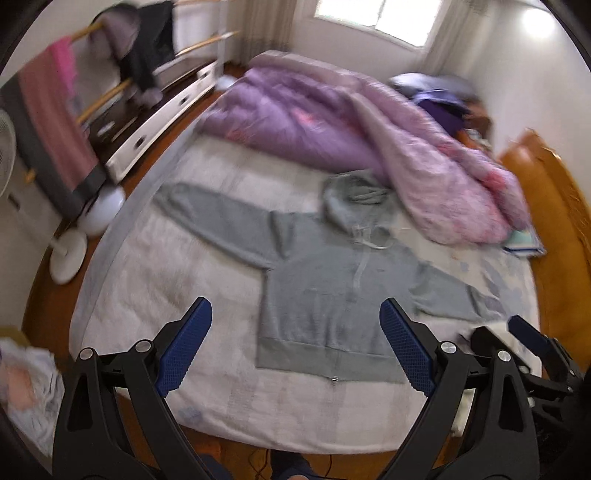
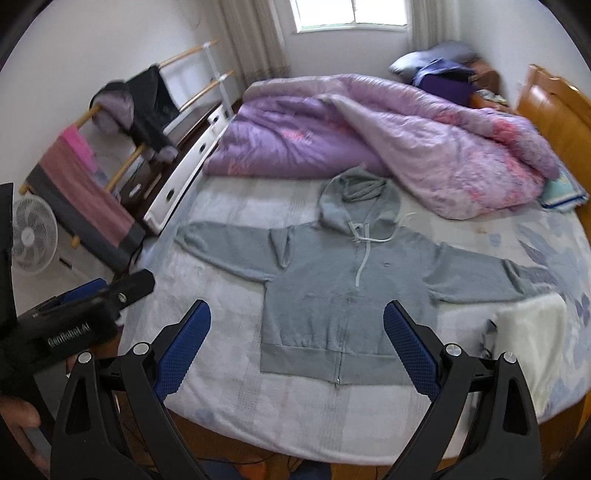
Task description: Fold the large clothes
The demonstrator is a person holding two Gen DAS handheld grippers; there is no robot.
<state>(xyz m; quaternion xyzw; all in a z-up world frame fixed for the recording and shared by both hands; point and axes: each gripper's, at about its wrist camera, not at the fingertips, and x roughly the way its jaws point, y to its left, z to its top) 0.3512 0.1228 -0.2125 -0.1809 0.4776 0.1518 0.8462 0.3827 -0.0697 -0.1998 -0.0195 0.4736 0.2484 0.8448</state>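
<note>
Hoodie (image 2: pixel 332 295) lies flat on bed (image 2: pixel 229 387) — beyond both gaping, empty grippers (image 2: pixel 297 345).

I see a bedroom with white walls (image 2: pixel 110 40) and a bright window (image 2: pixel 351 14) flanked by pale curtains (image 2: pixel 255 40). A wooden headboard (image 2: pixel 554 107) stands at right, a white fan (image 2: pixel 33 240) and a drying rack (image 2: pixel 122 122) at left, over brown wood floor (image 1: pixel 48 295).
</note>
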